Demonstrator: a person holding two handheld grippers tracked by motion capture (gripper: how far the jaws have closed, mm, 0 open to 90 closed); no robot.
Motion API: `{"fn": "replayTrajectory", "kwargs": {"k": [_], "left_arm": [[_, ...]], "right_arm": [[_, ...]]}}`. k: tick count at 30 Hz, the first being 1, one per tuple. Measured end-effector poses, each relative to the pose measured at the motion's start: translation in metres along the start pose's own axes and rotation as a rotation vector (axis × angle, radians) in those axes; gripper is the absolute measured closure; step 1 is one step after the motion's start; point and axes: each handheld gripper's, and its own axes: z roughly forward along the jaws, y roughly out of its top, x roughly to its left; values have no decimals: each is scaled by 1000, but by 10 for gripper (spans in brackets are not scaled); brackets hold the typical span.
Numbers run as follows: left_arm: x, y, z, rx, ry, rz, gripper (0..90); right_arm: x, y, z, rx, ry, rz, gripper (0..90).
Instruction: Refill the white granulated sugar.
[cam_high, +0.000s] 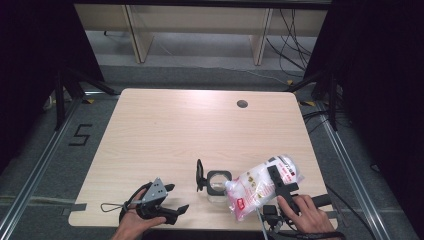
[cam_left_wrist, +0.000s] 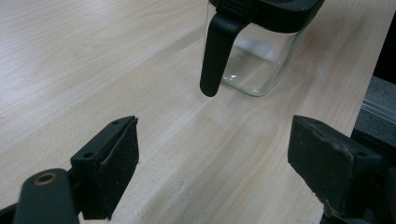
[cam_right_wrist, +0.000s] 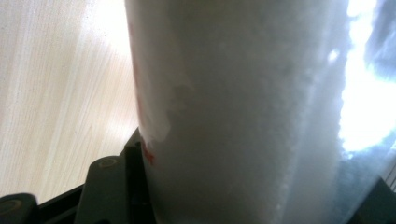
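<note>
A clear glass jar stands near the table's front edge, its black lid flipped up on its left side. In the left gripper view the jar is ahead and empty, with a black flap hanging down its side. My left gripper rests left of the jar, open with nothing between its pads. A plastic bag of white powder with red print lies tilted, its lower end just right of the jar. My right gripper is shut on this bag, whose bulk sits between the jaws.
The light wooden table has a round cable hole at the back right. Dark stand legs flank the table on the floor, and wooden furniture stands beyond it.
</note>
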Motion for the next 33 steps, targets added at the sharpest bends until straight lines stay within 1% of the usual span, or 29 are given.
{"fn": "replayTrajectory", "kwargs": {"k": [2,3,4,5,6,7,8,9,10,11,12,13,14,15,16,17,18,20,21,22,24,25,26,28,29,30,32,33], "left_arm": [[0,0,0,-1,0,2,160],[-1,0,0,-2,-3,-4,160],[-1,0,0,-2,-3,-3,160],[-1,0,0,-3,1,-2,159],[0,0,-1,-3,2,-3,160],[0,1,-1,-7,-1,-2,160],[0,1,-1,-8,1,-4,160],[1,0,0,-7,4,4,160],[0,0,-1,0,6,4,160],[0,0,0,-2,-2,0,160],[-1,0,0,-3,3,1,160],[0,1,0,-3,3,7,160],[0,0,0,-2,0,1,160],[0,0,0,-3,-3,-2,159],[0,0,0,-3,-2,-1,159],[0,0,-1,-3,4,0,159],[0,0,-1,-5,2,-7,159],[1,0,-2,-2,6,-3,159],[0,0,-1,-7,5,-8,159],[0,0,-1,-6,5,-7,160],[0,1,-1,-3,5,-5,159],[0,0,0,-12,0,-13,159],[0,1,-1,-3,6,-2,160],[0,0,-1,-4,3,-5,160],[1,0,-2,-1,9,1,160],[1,0,-2,-3,11,-2,159],[1,1,-2,-5,15,-1,160],[1,0,-2,-9,12,-5,159]], "right_arm": [[0,0,0,3,1,2,411],[-1,0,1,3,-1,-6,411],[2,0,1,14,4,30,411],[0,0,1,1,-2,1,411],[2,0,1,8,3,21,411],[1,0,1,4,5,5,412],[1,-1,0,3,0,11,411],[2,-1,1,0,-3,27,412],[-2,-1,1,0,-4,-15,412],[2,-1,0,21,2,42,411],[-4,1,2,-10,-14,-47,412],[-2,1,3,-9,-12,-25,412],[2,1,2,14,5,27,412],[1,2,2,7,7,23,412],[-3,3,3,-17,-1,-33,412],[-1,2,3,-9,1,-10,412],[-1,2,3,-9,1,-10,412],[-1,1,3,-14,-7,1,412],[-1,1,3,-16,-8,-2,412],[-2,1,3,-18,-6,-12,412],[-1,1,3,-17,-7,-17,413],[-1,1,3,-19,-7,-18,413],[-1,1,3,-18,-8,-17,413],[-2,0,3,-14,-15,-23,413],[-2,0,2,-9,-9,-21,413],[-3,0,3,-5,-7,-24,413],[-1,-1,2,6,-2,-7,413],[-3,-1,3,-4,-5,-23,413]]}}
